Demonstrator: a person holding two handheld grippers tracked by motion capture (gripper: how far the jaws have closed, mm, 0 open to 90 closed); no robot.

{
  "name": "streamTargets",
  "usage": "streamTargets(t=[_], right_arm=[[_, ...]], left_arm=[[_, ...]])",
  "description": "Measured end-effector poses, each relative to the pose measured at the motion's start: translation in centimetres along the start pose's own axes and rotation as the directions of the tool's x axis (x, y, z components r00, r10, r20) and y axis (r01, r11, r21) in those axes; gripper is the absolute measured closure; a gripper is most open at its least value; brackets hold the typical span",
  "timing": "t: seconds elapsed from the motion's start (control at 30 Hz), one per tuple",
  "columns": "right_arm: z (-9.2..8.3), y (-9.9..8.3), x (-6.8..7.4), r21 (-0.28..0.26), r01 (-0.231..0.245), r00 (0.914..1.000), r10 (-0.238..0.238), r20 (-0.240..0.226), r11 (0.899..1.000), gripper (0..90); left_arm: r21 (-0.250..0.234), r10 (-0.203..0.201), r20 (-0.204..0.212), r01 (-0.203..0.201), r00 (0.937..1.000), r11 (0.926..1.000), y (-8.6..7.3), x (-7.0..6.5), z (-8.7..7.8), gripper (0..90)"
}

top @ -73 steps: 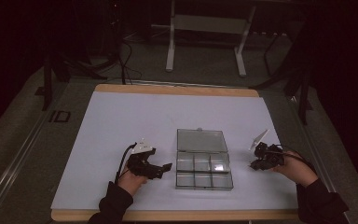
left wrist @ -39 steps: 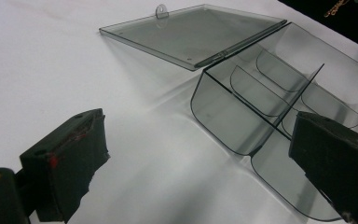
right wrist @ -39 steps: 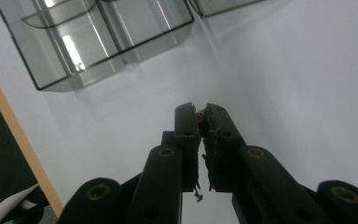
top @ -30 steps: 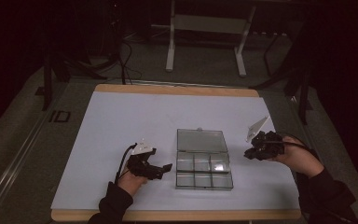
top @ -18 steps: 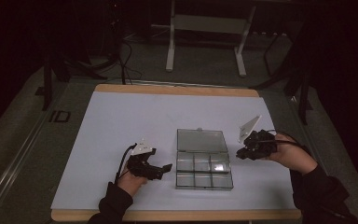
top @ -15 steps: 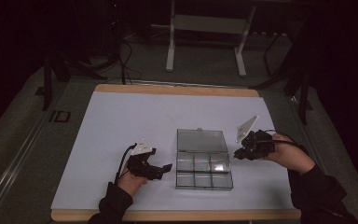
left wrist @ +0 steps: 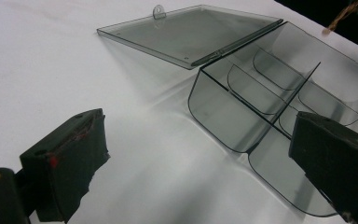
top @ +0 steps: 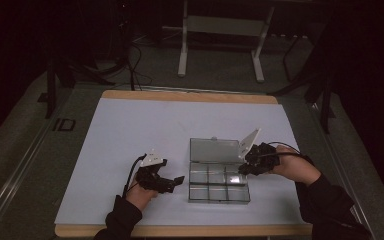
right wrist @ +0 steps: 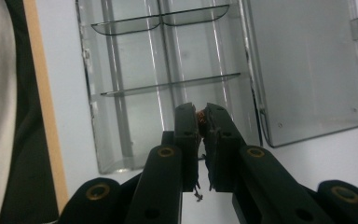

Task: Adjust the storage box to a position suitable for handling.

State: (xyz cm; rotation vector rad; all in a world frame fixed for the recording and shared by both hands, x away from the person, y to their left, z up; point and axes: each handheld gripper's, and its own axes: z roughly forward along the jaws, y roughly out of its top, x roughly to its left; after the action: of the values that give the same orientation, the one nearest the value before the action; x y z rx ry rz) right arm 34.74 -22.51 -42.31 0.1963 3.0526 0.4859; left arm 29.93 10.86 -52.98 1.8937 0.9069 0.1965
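Over the open organizer box (top: 219,177) mid-table (top: 130,125): right tongs (right wrist: 199,113) clenched on a small coppery part (right wrist: 202,117), placement step. Left tongs (left wrist: 205,154) released, beside box. Next, likely: pick compartment, lower, release.

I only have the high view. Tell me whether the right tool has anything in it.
Observer: Yes. The right gripper view shows the right tool shut on a tiny copper-coloured piece at its tips.
Operator: Say what lies under it.
Observer: An end compartment of the clear box, next to the hinge. Every compartment I can see looks empty.
Operator: Report the left tool.
Observer: In the left gripper view, the left tool has its jaws wide open, gripping nothing, facing the box's corner.
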Motion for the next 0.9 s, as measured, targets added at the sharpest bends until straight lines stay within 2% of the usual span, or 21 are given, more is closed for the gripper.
streamTargets(t=[0.2,0.37,0.57,0.9], right_arm=[[1.7,0.0,-0.3,0.022,-0.005,1.0,0.005,-0.002,1.0,84.0],[3.1,-0.2,-0.6,0.043,-0.013,0.9997,0.014,-0.02,0.999,84.0],[4.2,-0.5,-1.0,0.058,-0.038,0.9986,0.04,-0.035,0.998,84.0],[5.6,-0.7,-1.1,0.077,-0.034,0.9985,0.037,-0.041,0.996,83.7]], left_arm=[[-0.001,0.003,0.003,-0.003,1.0,1.0,0.0,-0.1,0.0,4.7],[-0.002,0.004,0.001,-0.004,1.0,1.0,-0.1,0.0,-0.1,4.7],[0.002,0.006,0.002,-0.006,1.0,1.0,-0.1,-0.1,0.0,4.7],[0.003,0.02,-0.008,-0.02,0.9998,0.9998,-0.1,-0.3,0.0,4.8]])
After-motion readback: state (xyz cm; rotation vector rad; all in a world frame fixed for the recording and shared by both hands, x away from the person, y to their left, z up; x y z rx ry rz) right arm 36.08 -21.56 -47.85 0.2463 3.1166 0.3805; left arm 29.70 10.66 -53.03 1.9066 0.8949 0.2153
